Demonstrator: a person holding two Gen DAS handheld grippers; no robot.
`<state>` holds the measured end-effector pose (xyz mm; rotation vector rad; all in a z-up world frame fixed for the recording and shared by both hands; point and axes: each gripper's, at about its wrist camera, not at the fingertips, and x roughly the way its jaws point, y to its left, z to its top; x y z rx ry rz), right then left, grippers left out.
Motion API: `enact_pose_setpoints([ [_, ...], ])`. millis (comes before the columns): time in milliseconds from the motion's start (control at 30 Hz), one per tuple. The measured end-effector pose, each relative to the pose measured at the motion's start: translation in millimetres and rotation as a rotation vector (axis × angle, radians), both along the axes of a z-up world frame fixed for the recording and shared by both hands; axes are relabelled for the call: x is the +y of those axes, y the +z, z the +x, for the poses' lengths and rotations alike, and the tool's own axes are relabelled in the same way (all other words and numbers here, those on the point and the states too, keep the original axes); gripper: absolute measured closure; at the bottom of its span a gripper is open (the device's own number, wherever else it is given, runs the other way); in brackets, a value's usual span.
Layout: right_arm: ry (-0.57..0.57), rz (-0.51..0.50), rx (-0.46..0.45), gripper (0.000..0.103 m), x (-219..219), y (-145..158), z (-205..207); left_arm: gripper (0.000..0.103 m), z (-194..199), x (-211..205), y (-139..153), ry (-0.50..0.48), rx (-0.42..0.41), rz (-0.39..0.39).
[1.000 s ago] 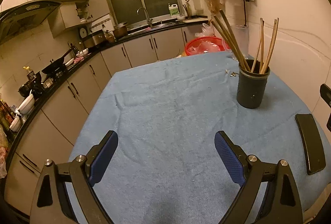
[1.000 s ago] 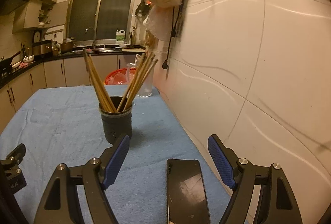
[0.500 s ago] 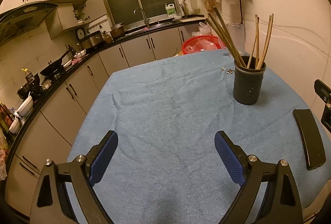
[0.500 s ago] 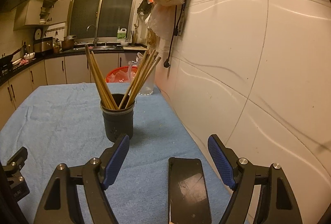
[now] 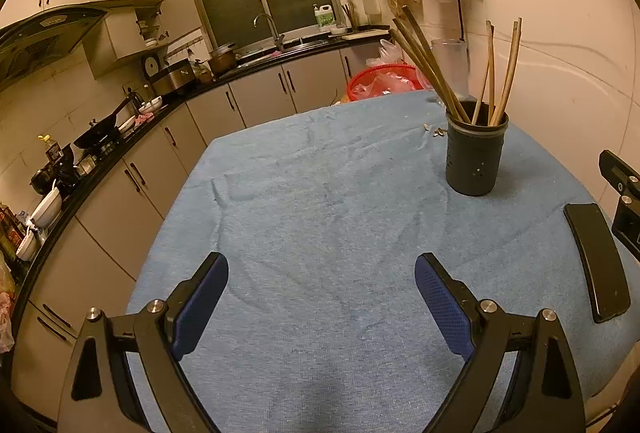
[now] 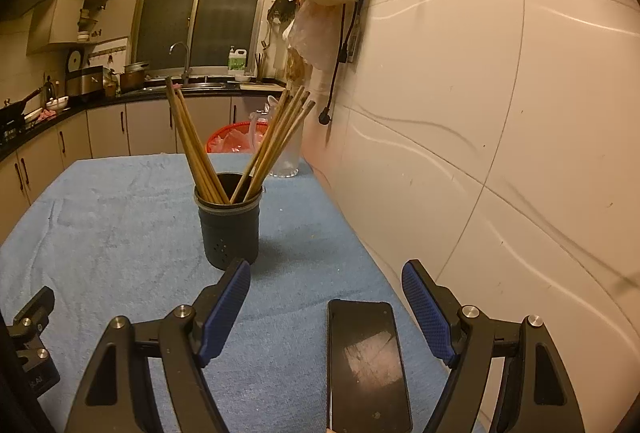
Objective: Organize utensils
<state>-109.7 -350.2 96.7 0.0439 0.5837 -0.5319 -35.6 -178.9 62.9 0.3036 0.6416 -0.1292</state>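
A dark round holder (image 5: 475, 157) stands upright on the blue-cloth table (image 5: 320, 201), far right of my left gripper. It holds several wooden chopsticks (image 5: 432, 69) that fan out. In the right wrist view the holder (image 6: 229, 229) stands just beyond my left fingertip, with the chopsticks (image 6: 192, 149) leaning both ways. My left gripper (image 5: 321, 293) is open and empty above bare cloth. My right gripper (image 6: 326, 301) is open and empty, above a black phone.
A black phone (image 6: 367, 365) lies flat on the cloth near the white wall (image 6: 500, 153); it also shows in the left wrist view (image 5: 596, 265). A clear jug (image 6: 286, 157) and a red basket (image 5: 378, 81) stand at the table's far end. Kitchen counters run along the left.
Both grippers have drawn back a little from the holder, which looks smaller and farther away. Both stay open and empty.
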Motion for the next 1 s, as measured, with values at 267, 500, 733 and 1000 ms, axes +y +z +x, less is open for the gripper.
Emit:
enact_pose_setpoints([
  [267, 0.001, 0.005, 0.008, 0.022, -0.4, -2.5, 1.1, 0.009, 1.1, 0.8, -1.9, -0.003, 0.008, 0.000],
  [500, 0.005, 0.006, 0.017, 0.022, 1.9, -4.1, 2.2, 0.009, 2.1, 1.6, -3.2, -0.004, 0.015, -0.005],
  [733, 0.003, 0.009, 0.018, 0.022, 1.1, -4.6, 1.6, 0.009, 2.4, 1.9, -3.8, -0.005, 0.017, -0.006],
  [1000, 0.007, 0.012, 0.026, 0.022, 1.9, -6.6, 2.4, 0.009, 2.7, 0.0, -5.0, -0.008, 0.019, -0.006],
])
